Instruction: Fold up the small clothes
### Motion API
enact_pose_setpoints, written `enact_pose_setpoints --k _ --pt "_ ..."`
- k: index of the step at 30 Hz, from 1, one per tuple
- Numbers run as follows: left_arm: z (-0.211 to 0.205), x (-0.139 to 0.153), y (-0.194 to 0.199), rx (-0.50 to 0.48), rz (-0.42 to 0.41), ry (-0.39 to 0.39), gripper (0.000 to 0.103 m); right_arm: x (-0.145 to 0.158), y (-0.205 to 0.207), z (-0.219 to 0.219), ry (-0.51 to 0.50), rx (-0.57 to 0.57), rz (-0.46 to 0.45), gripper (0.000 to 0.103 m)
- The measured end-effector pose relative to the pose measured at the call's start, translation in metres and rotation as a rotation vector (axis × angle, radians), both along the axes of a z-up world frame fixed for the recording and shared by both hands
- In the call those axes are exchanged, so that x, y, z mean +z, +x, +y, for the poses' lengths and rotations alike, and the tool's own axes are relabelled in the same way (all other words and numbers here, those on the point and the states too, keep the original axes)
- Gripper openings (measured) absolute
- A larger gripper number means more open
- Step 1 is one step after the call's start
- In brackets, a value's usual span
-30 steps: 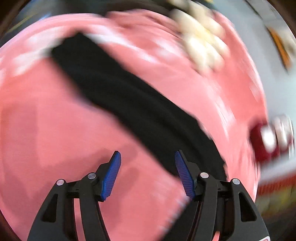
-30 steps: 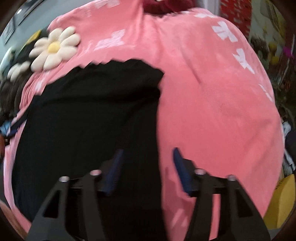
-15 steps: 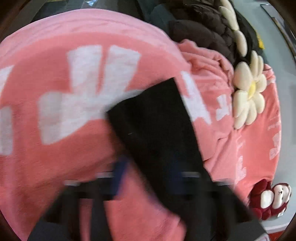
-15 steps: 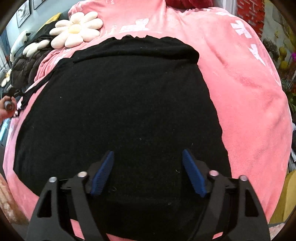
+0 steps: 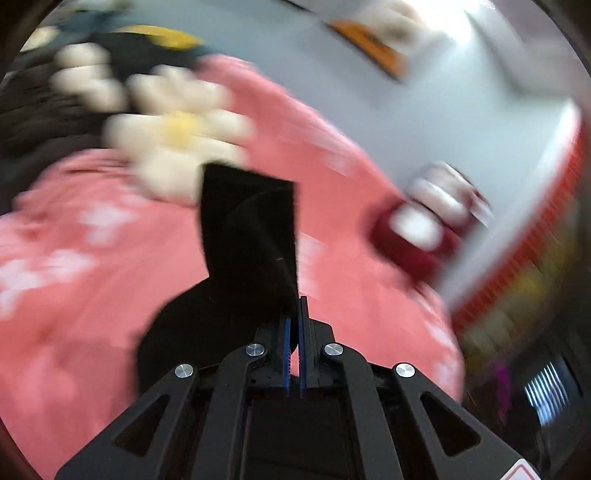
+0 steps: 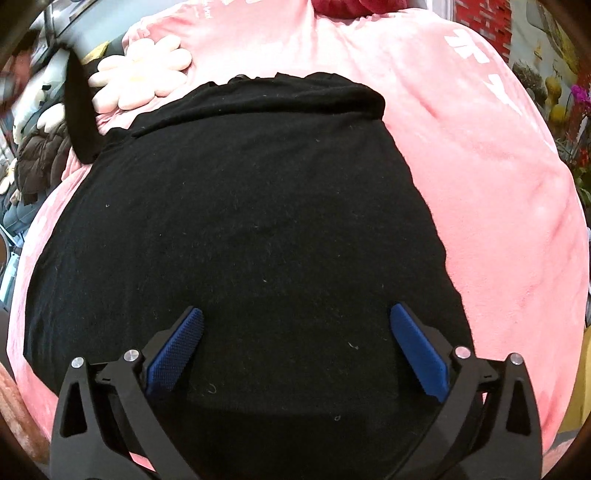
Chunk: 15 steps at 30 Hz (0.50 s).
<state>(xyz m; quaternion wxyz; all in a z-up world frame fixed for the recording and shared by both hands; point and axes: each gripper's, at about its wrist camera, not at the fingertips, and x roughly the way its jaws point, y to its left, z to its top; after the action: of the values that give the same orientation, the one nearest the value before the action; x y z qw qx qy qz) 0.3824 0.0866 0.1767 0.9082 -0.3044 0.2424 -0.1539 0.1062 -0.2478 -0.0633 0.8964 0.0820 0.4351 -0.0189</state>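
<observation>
A black garment (image 6: 240, 229) lies spread on a pink blanket (image 6: 498, 177). Its far edge is folded over. My right gripper (image 6: 295, 332) is open and empty, low over the near part of the cloth. My left gripper (image 5: 294, 314) is shut on a black sleeve or strap (image 5: 251, 229) of the garment and holds it lifted above the blanket. That lifted strip also shows in the right wrist view (image 6: 79, 110) at the far left. The left wrist view is blurred by motion.
A cream flower-shaped cushion (image 6: 140, 74) lies beyond the garment, also in the left wrist view (image 5: 173, 147). A dark red plush toy (image 5: 417, 229) sits at the blanket's far edge. Dark jackets (image 6: 40, 162) are piled to the left. A red brick wall (image 6: 484, 18) stands far right.
My left gripper has shut on the black strip and lifted it, swinging its view toward the wall. My right gripper has opened wider and come closer over the garment.
</observation>
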Motion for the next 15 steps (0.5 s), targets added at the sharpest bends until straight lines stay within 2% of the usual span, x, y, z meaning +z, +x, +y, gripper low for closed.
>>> enact_pose_setpoints --k 2,3,4,5,6,7,8,10,13,14,15 --pt "-0.063 -0.001 0.004 -0.121 0.028 0.011 0.002 0.001 0.002 -0.002 0.018 -0.006 0.006 0.098" --pt "-0.103 -0.012 0.005 -0.178 0.068 0.048 0.005 0.002 0.004 -0.004 0.027 -0.007 0.008 0.098" --pt "-0.138 -0.029 0.005 -0.232 0.121 0.102 0.022 0.003 0.005 -0.005 0.038 -0.008 0.011 0.098" --pt "-0.158 -0.043 0.005 -0.259 0.169 0.150 0.060 0.005 0.006 -0.009 0.060 -0.011 0.010 0.098" --pt "-0.183 -0.067 0.000 -0.270 0.246 0.224 0.071 0.010 0.006 -0.014 0.083 -0.021 0.000 0.098" --pt "-0.195 -0.085 -0.008 -0.267 0.291 0.252 0.070 0.014 0.006 -0.019 0.100 -0.033 -0.012 0.098" --pt "-0.203 -0.106 -0.021 -0.284 0.330 0.247 0.070 0.021 0.006 -0.029 0.120 -0.057 -0.031 0.098" --pt "-0.201 -0.128 -0.038 -0.287 0.377 0.235 0.071 0.030 0.009 -0.045 0.149 -0.087 -0.045 0.098" --pt "-0.173 -0.151 -0.074 -0.248 0.419 0.240 0.072 0.053 0.032 -0.073 0.225 -0.089 -0.069 0.094" --pt "-0.158 -0.159 -0.083 -0.225 0.431 0.265 0.072 0.059 0.042 -0.079 0.246 -0.086 -0.070 0.092" --pt "-0.149 -0.161 -0.092 -0.210 0.436 0.286 0.072 0.065 0.057 -0.085 0.261 -0.082 -0.073 0.084"
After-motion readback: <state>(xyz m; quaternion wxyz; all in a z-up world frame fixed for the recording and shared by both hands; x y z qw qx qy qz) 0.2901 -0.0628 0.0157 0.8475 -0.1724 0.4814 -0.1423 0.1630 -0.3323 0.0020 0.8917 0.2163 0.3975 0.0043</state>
